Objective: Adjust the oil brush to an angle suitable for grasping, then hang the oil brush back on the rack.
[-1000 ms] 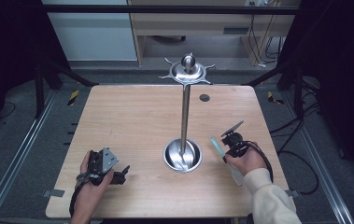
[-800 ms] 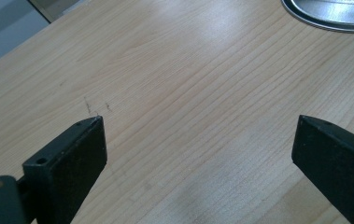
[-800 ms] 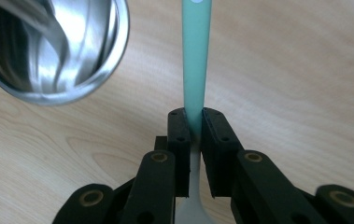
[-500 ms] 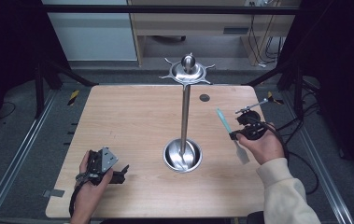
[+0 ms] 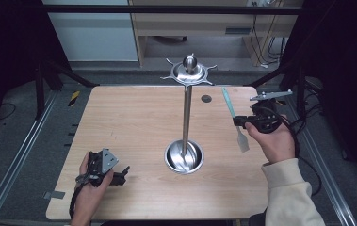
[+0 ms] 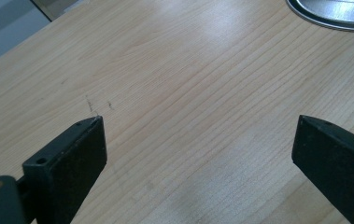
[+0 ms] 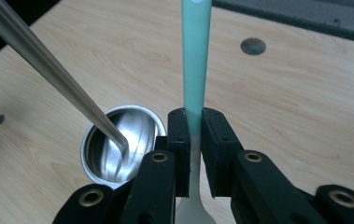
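Note:
A steel stand rises from a round bowl-like base [image 5: 184, 157] on a thin pole [image 5: 186, 117] to a star-shaped hook top [image 5: 189, 71]. My right gripper [image 5: 239, 121] is held up in the air to the right of the pole, shut on a utensil with a mint-green handle [image 5: 228, 102] and a pale blade [image 5: 243, 141] hanging below the jaws. The right gripper view has the handle [image 7: 196, 60] pinched between the two pads [image 7: 179, 135], with the base [image 7: 118, 147] down to the left. My left gripper [image 5: 119, 175] rests at the table's front left, jaws wide apart over bare wood [image 6: 198, 121].
The wooden table [image 5: 129, 122] has a small dark round hole [image 5: 206, 99] near its far right. Metal rails run along both sides. Cables trail from the right gripper off the table's right edge. A cabinet and desk stand behind the table.
My right gripper has risen with the utensil from beside the stand's base up toward the far right. The left gripper has stayed in place.

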The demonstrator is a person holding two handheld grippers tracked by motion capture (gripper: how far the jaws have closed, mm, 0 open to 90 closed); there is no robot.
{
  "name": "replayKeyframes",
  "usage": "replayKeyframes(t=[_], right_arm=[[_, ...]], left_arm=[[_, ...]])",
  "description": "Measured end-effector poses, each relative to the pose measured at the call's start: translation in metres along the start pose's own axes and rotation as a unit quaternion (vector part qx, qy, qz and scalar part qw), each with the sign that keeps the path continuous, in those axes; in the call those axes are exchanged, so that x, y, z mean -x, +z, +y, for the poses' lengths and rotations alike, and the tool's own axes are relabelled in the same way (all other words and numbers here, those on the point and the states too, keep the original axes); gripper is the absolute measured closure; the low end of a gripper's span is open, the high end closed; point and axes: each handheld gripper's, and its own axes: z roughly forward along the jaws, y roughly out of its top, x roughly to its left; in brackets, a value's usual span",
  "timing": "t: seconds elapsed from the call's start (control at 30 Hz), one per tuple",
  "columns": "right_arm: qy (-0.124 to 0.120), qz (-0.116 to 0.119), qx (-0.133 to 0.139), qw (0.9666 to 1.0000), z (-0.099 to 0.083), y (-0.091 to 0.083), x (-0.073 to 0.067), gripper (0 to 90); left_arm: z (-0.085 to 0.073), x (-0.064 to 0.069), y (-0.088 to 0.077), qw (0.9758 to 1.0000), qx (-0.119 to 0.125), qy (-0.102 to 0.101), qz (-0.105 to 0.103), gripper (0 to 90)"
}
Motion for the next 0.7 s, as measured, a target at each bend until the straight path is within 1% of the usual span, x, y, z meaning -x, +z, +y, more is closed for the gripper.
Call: replayKeyframes(t=[0.1,0.17,0.2,0.23,0.3,0.33,0.37,0.4,0.43,0.47,0.5,0.53,0.57,0.63,0.7], right_arm=[[-0.004,0.003,0.022,0.9997,0.002,-0.01,-0.002,82.3],[-0.002,0.003,0.032,0.9995,0.003,-0.017,-0.004,82.3],[-0.002,0.003,0.032,0.9995,0.003,-0.017,-0.004,82.3],[-0.004,0.004,0.043,0.9991,0.004,-0.022,-0.006,82.3],[-0.003,0.006,0.053,0.9986,0.004,-0.027,-0.008,82.3],[-0.003,0.006,0.053,0.9986,0.004,-0.027,-0.008,82.3],[-0.007,0.008,0.068,0.9976,0.003,-0.032,-0.011,82.3],[-0.009,0.008,0.073,0.9972,0.002,-0.034,-0.012,82.3],[-0.007,0.009,0.08,0.9967,0.001,-0.035,-0.013,82.3],[-0.007,0.009,0.08,0.9967,0.001,-0.035,-0.013,82.3],[-0.007,0.012,0.092,0.9956,-0.002,-0.038,-0.015,82.3],[-0.007,0.012,0.092,0.9956,-0.002,-0.038,-0.015,82.3],[-0.005,0.016,0.102,0.9946,-0.005,-0.039,-0.016,82.3],[-0.006,0.017,0.103,0.9945,-0.006,-0.039,-0.016,82.3],[-0.004,0.025,0.115,0.993,-0.012,-0.038,-0.018,82.3]], left_arm=[[0.0,0.0,0.0,1.0,0.0,-0.001,0.001,2.8],[0.0,0.0,0.0,1.0,0.0,0.0,0.0,2.8],[0.0,0.0,0.001,1.0,0.0,0.0,0.0,2.8],[0.0,0.0,0.001,1.0,-0.001,0.001,0.0,2.8],[0.0,0.0,0.001,1.0,-0.002,0.001,0.0,2.8],[0.0,0.0,0.001,1.0,-0.002,0.001,0.0,2.8],[0.0,0.0,0.0,1.0,-0.002,0.001,0.003,2.8],[0.0,0.0,0.0,1.0,-0.002,0.001,0.003,2.8],[-0.001,-0.001,0.0,1.0,-0.002,-0.001,0.003,2.8],[-0.001,-0.001,0.0,1.0,-0.002,-0.001,0.003,2.8],[-0.001,-0.001,0.0,1.0,-0.002,-0.001,0.004,2.8],[-0.001,-0.002,0.0,1.0,-0.002,-0.002,0.005,2.8],[-0.001,-0.002,0.0,1.0,-0.002,-0.003,0.005,2.8],[-0.001,-0.002,0.0,1.0,-0.002,-0.003,0.005,2.8],[-0.001,-0.002,0.0,1.0,-0.002,-0.002,0.006,2.8]])
